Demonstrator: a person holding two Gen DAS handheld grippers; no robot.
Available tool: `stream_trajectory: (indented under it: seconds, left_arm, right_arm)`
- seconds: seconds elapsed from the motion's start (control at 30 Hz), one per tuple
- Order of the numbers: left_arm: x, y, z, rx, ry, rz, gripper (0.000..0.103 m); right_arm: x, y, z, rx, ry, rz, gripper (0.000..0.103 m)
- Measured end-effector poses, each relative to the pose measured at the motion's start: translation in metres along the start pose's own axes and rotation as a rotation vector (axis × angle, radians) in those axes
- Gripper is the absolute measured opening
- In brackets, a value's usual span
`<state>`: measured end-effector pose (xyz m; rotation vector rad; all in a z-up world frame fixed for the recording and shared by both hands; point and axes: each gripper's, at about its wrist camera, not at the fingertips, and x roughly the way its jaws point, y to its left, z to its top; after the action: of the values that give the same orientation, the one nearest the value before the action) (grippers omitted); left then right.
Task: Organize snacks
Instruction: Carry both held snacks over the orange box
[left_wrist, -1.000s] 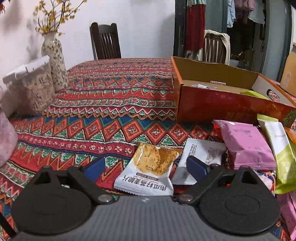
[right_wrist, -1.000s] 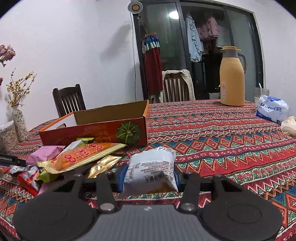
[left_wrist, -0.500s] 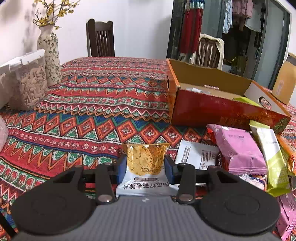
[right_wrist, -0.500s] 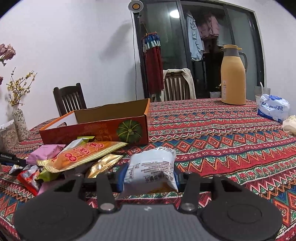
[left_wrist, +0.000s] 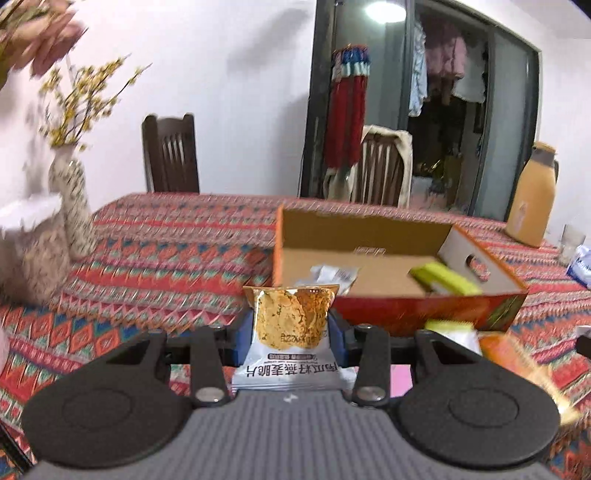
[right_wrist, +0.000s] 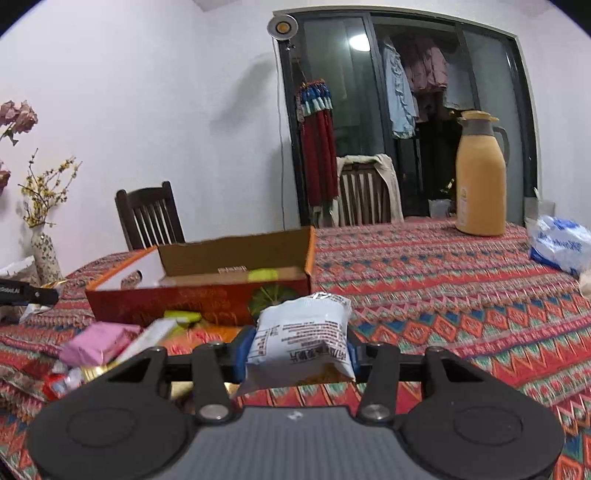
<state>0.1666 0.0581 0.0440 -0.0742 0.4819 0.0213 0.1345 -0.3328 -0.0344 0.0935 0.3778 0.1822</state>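
Note:
My left gripper is shut on a white oat-crisp packet with a golden biscuit picture, held above the patterned tablecloth. Just beyond it stands the open orange cardboard box, with a white packet and a green packet inside. My right gripper is shut on a second white snack packet, its printed back facing me, lifted off the table. The same box lies ahead and left of it. Loose snacks, among them a pink packet, lie in a pile in front of the box.
A flowered vase and a clear container stand at the left. A tan thermos jug and a blue-white bag sit at the far right. Two wooden chairs stand behind the table.
My left gripper shut on the oat-crisp packet lying on the cloth and raised it, tilting up towards the box. My right gripper kept its packet and rose slightly.

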Motion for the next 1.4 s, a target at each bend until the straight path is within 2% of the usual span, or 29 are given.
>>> stream_trajectory:
  seconds: [0.23,0.37,0.7,0.83,0.93,1.1,1.3,1.33,1.4]
  left_arm:
    - [-0.001,-0.027,0.028,0.000,-0.084,-0.034,0.043]
    - [0.007,-0.040,0.043,0.000,-0.100,-0.040,0.043]
    - [0.065,-0.057,0.084,-0.023,-0.115,-0.004,0.043]
    - [0.100,-0.050,0.073,-0.051,-0.087,0.015,0.043]
    - [0.115,-0.048,0.068,-0.038,-0.025,-0.020,0.043]
    - [0.116,-0.052,0.062,-0.025,-0.010,-0.040,0.043]
    - [0.104,-0.057,0.054,-0.011,-0.048,-0.048,0.045]
    - [0.102,-0.058,0.055,-0.014,-0.059,-0.043,0.050]
    - [0.098,-0.058,0.055,-0.020,-0.080,-0.036,0.066]
  right_arm:
    - [0.027,0.013,0.039,-0.017,-0.038,0.045,0.047]
    - [0.051,0.024,0.064,-0.025,-0.044,0.067,0.047]
    - [0.133,0.052,0.110,-0.083,-0.008,0.076,0.047]
    - [0.166,0.044,0.106,-0.037,0.008,0.086,0.047]
    - [0.180,0.040,0.096,-0.038,0.065,0.103,0.047]
    - [0.180,0.048,0.091,-0.060,0.072,0.122,0.047]
    - [0.171,0.053,0.088,-0.078,0.058,0.114,0.049]
    - [0.170,0.053,0.088,-0.076,0.056,0.110,0.049]
    - [0.169,0.053,0.087,-0.069,0.057,0.109,0.059]
